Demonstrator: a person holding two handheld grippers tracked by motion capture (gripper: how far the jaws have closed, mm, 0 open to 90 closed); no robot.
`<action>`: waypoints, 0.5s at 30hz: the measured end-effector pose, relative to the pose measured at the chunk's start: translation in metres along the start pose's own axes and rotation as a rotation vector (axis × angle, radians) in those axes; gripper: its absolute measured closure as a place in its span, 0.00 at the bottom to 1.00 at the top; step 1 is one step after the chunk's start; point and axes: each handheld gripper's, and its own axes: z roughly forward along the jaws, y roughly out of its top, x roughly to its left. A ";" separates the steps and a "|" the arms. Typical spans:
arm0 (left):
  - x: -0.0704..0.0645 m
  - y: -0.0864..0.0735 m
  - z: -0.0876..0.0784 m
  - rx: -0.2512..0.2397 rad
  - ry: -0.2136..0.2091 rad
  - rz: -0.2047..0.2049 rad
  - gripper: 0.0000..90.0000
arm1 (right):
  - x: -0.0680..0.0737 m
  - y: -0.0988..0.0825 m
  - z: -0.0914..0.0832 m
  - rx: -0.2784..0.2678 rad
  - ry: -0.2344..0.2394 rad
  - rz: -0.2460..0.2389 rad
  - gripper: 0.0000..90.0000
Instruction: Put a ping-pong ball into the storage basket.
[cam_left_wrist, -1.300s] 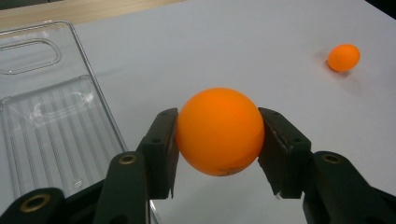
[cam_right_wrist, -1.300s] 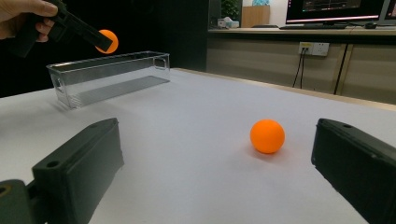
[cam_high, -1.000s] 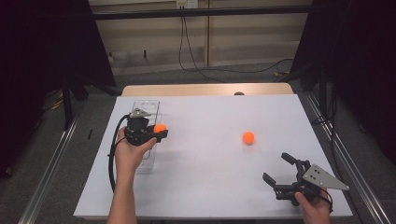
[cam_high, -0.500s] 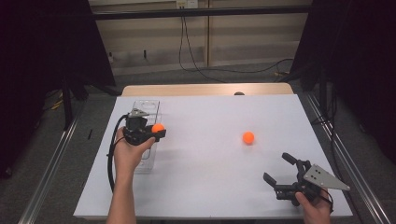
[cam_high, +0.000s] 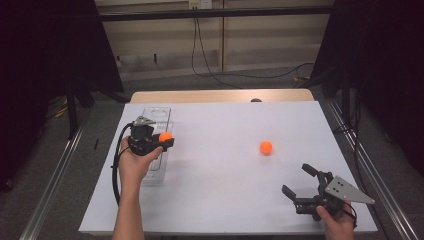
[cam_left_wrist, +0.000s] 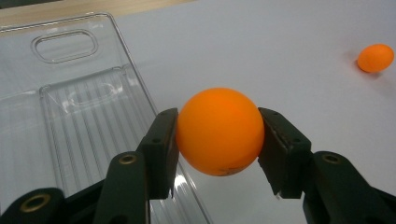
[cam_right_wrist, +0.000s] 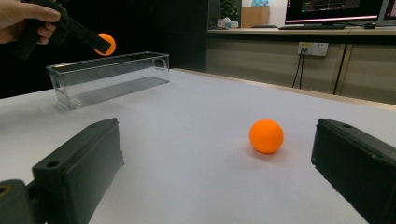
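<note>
The left hand-held gripper (cam_high: 161, 141) holds a small round orange ball (cam_left_wrist: 219, 130) pinched between its two black jaws, one jaw pressed on each side of it. In the high view this ball hangs above the right-hand long wall of the clear, narrow plastic tray (cam_high: 156, 111) that lies at the left of the white bench (cam_high: 225, 190); the right gripper view shows it raised well clear of the tray's rim. The tray looks empty, its ribbed floor bare. Judging from this, the step in hand is carrying the held ball over the tray to drop it in. The next move seems to call for a slight shift toward the tray's middle, since the ball sits over the wall and not the floor, then a lowering and a loosening of the jaws so that the light ball does not bounce out. The right hand-held gripper (cam_high: 303, 182) waits near the bench's near right corner, jaws spread wide and holding nothing. A second orange ball (cam_high: 266, 147) rests on the bench ahead of it, apart from both jaws, and looks like the next thing to fetch
</note>
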 end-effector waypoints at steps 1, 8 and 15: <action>0.000 0.000 0.000 0.000 0.004 -0.001 0.57 | 0.000 0.000 0.000 0.000 -0.001 0.002 0.02; 0.002 -0.001 -0.002 -0.001 0.017 -0.001 0.57 | 0.000 0.000 0.000 0.001 -0.001 0.000 0.02; 0.005 -0.003 -0.003 0.003 0.023 -0.007 0.57 | 0.000 0.000 0.000 0.000 -0.001 0.001 0.02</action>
